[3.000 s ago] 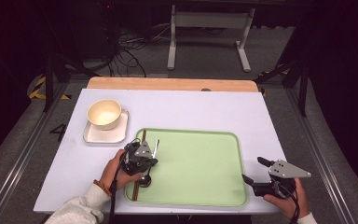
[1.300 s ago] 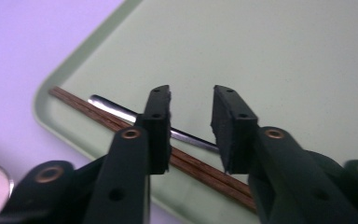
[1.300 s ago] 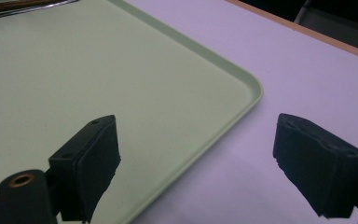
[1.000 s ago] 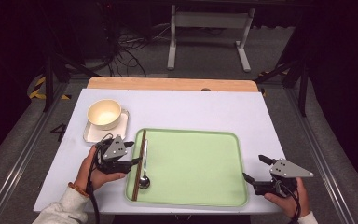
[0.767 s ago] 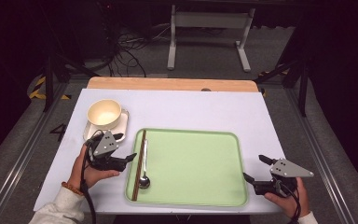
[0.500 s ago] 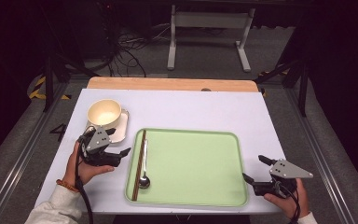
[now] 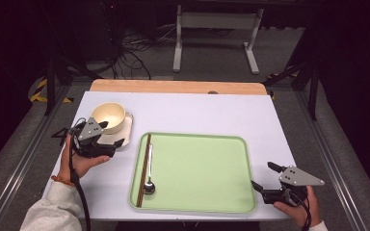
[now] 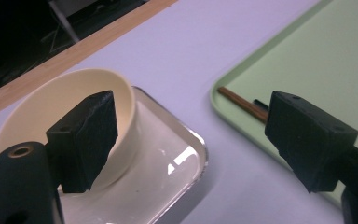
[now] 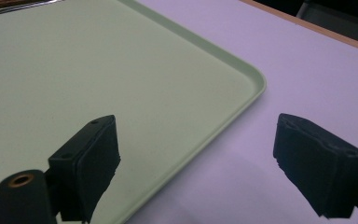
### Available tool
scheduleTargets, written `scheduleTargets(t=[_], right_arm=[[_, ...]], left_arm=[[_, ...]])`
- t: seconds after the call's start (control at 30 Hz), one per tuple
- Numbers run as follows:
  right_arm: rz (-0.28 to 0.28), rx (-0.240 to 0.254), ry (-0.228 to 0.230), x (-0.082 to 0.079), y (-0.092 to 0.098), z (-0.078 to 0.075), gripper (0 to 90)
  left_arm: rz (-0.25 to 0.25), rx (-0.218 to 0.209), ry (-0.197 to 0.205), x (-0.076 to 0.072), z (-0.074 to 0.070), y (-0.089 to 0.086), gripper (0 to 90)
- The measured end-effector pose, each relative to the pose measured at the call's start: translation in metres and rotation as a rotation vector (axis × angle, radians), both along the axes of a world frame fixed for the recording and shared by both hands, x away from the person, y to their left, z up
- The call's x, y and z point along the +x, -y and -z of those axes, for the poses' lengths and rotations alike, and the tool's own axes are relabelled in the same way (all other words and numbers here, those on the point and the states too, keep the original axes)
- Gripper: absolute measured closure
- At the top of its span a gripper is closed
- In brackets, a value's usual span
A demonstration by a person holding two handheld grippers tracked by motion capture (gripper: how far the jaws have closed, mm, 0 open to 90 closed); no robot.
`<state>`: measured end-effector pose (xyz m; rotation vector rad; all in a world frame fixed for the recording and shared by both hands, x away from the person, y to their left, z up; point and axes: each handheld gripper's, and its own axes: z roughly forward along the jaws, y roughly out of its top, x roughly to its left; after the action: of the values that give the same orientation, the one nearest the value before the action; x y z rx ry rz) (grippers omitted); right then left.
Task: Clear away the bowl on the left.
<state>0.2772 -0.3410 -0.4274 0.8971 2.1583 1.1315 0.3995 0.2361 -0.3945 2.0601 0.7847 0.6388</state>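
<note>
Cream bowl [image 7: 108, 117] on its small white tray [image 7: 124, 133] now sits just before the left hand-held gripper [image 7: 108, 134], which has left the spoon [image 7: 149, 168] and chopsticks [image 7: 144, 168] on the green tray [image 7: 202, 168]; jaws just opened wide, empty. Bowl looks next. Right hand-held gripper [image 7: 261, 182] idles open, empty, at the tray's corner.

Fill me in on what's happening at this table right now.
A person holds a tool in each hand. The left tool has moved away from the green tray, where a spoon and chopsticks lie along the left edge, and is now by the cream bowl on its small dish, its jaws just opened with nothing pressed between them. The right tool waits open at the tray's near right corner.
</note>
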Motion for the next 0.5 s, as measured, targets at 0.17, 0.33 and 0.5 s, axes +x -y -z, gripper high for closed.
scheduleTargets(t=[0.17,0.33,0.5], right_arm=[[-0.003,-0.003,-0.007,0.001,0.0,0.002,14.6],[0.0,-0.002,-0.01,0.002,0.0,0.002,14.6],[-0.001,-0.006,-0.016,0.002,-0.001,0.003,14.6]], left_arm=[[-0.027,-0.013,-0.024,0.012,0.003,-0.011,18.8],[-0.041,0.007,-0.043,0.024,0.004,-0.017,18.4],[-0.043,0.087,-0.082,0.036,0.01,-0.014,22.4]])
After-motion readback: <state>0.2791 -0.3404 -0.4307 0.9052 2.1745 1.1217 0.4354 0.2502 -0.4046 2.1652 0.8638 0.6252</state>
